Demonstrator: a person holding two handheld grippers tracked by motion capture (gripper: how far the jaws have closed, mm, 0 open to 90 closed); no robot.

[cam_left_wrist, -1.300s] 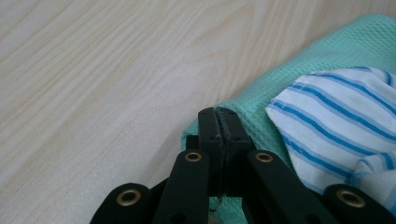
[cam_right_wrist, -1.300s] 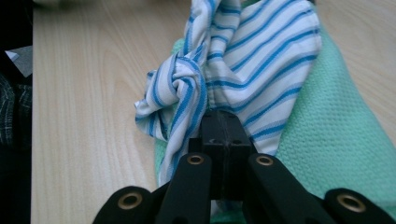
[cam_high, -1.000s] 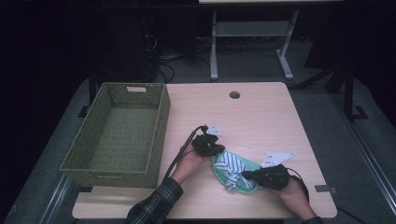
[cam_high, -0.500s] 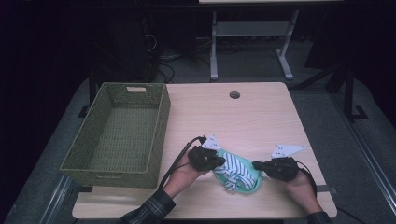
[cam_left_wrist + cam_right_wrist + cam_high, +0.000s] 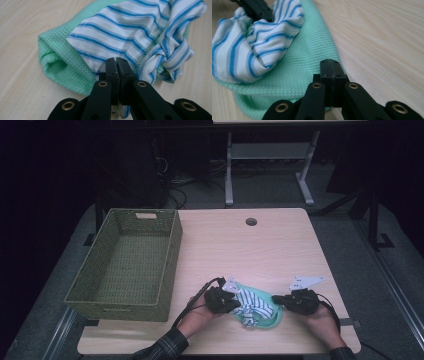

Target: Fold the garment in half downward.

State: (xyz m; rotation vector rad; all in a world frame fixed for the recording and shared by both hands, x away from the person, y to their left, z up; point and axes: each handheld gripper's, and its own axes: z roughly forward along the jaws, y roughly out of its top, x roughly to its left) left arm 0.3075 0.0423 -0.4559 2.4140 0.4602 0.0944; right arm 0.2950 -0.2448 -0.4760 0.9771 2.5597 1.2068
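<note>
Left gripper [image 5: 116, 65] pinching striped cloth [image 5: 140, 32], right gripper [image 5: 333, 68] pinching green cloth [image 5: 304, 72] right of basket [image 5: 127, 260]; best lifted evenly, grips firm.

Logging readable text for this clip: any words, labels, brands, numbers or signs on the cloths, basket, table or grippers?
None can be read.
Striped cloth: blue stripes, no print or tag showing.
Green cloth: plain waffle weave.
Woven basket: no label visible.
Left gripper and right gripper: black jaws, brass rivets, no markings.
Table: bare wood grain.
</note>
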